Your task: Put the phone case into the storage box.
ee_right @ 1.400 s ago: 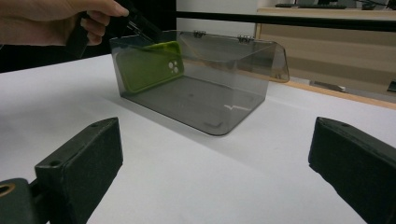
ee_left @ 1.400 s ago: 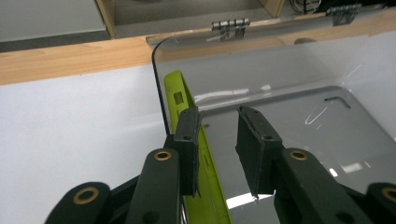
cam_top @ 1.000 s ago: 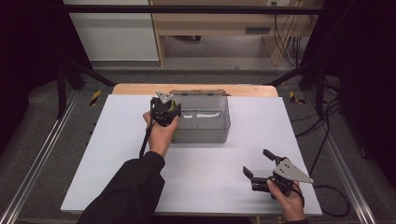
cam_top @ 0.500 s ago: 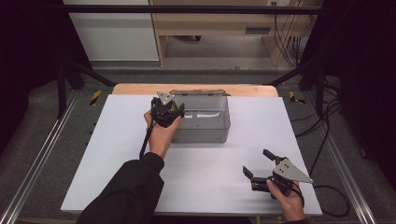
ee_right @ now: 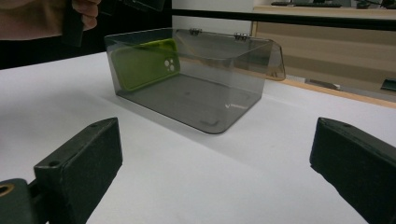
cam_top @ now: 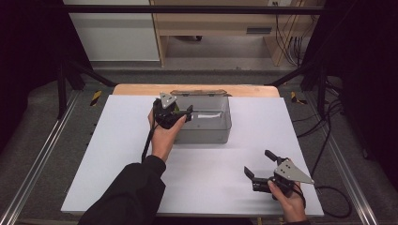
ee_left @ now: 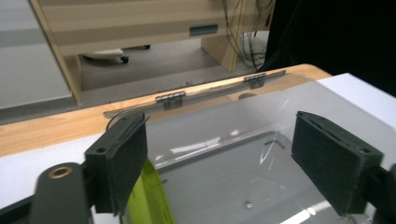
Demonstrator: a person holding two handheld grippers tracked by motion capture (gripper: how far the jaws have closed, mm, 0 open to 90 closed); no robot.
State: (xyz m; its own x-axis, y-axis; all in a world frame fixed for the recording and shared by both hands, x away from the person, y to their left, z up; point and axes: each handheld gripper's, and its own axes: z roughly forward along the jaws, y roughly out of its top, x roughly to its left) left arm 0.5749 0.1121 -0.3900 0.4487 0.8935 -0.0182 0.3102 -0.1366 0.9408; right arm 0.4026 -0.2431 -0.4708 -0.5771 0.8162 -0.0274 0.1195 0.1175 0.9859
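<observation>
Left gripper point(cam_top: 180, 114): held over the left end of the box, at about 11 o'clock from the table's centre in the high view; jaws have just been opening and now stand spread, pads pressing on nothing.
Left gripper's pads point(ee_left: 122, 161): in the left gripper view one stands at 8 o'clock and the other at 4 o'clock, with the open box between and below them.
Phone case point(ee_right: 145, 63): lime green, with camera cut-outs; stands on edge inside the box, leaning against its left end wall, just below the left-hand pad point(ee_left: 148, 201). Not gripped; whether the pad brushes it cannot be told.
Box point(cam_top: 206, 136): smoky clear plastic, open at the top, on the table at 12 o'clock from centre.
Lid point(ee_left: 261, 100): hinged on two metal hinges at the far rim, thrown back toward 12 o'clock.
Right gripper point(cam_top: 260, 170): resting low at 5 o'clock on the table, well apart from the box; jaws spread wide with nothing between them, pointing toward the box.
Table point(cam_top: 117, 154): white top with a wooden strip along the far edge.
Person: dark sleeve point(cam_top: 131, 197) enters at 7 o'clock, left hand point(cam_top: 164, 133) on the left gripper.
</observation>
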